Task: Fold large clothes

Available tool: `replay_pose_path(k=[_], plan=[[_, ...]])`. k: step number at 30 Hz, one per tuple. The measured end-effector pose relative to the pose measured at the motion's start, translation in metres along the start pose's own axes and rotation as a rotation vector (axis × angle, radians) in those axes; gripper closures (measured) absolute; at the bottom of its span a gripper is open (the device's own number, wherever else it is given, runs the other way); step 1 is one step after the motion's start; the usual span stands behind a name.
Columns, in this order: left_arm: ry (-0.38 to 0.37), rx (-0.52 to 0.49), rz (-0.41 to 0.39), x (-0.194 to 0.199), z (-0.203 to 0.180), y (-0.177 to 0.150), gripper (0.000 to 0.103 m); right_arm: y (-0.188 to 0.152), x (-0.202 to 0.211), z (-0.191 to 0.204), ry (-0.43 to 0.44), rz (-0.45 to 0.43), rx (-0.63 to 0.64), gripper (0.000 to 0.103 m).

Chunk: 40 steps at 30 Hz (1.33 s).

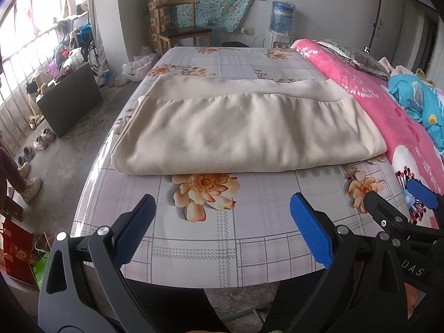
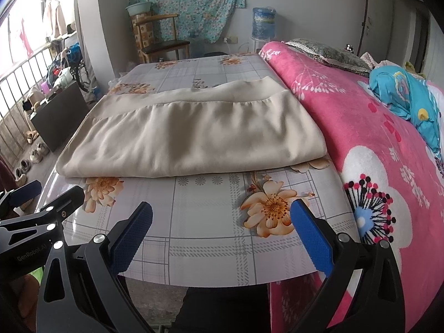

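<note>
A large beige garment (image 1: 244, 133) lies folded into a wide rectangle on the flowered tablecloth of the table (image 1: 222, 249), its folded edge facing me. The right wrist view shows the same garment (image 2: 194, 136) left of centre. My left gripper (image 1: 222, 211) hovers open over the table's near edge, well short of the cloth, with nothing between its blue pads. My right gripper (image 2: 222, 216) is likewise open and empty above the near edge. The right gripper (image 1: 399, 197) also shows at the right of the left wrist view. The left gripper (image 2: 52, 191) appears at the left of the right wrist view.
A bed with a pink flowered blanket (image 2: 374, 152) presses against the table's right side, with a blue quilt (image 2: 408, 97) on it. A wooden chair (image 1: 183, 27) and water dispenser (image 1: 281, 19) stand behind. Shoes (image 1: 41, 141), a dark cabinet (image 1: 69, 100) and a person's foot (image 1: 29, 188) are left.
</note>
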<state>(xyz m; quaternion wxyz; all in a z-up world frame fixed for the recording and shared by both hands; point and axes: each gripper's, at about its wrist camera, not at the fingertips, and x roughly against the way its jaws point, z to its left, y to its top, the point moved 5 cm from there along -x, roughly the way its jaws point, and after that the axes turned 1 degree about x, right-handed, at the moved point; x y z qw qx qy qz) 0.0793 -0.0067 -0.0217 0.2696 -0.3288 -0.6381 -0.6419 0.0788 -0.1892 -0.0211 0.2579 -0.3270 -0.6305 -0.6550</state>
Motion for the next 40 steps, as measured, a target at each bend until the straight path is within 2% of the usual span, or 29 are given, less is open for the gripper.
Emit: replay_pose_path(k=[40], plan=[[0.004, 0.011, 0.005, -0.002, 0.004, 0.0007, 0.009, 0.0017, -0.0019, 0.0052, 0.008, 0.002, 0.005, 0.006]])
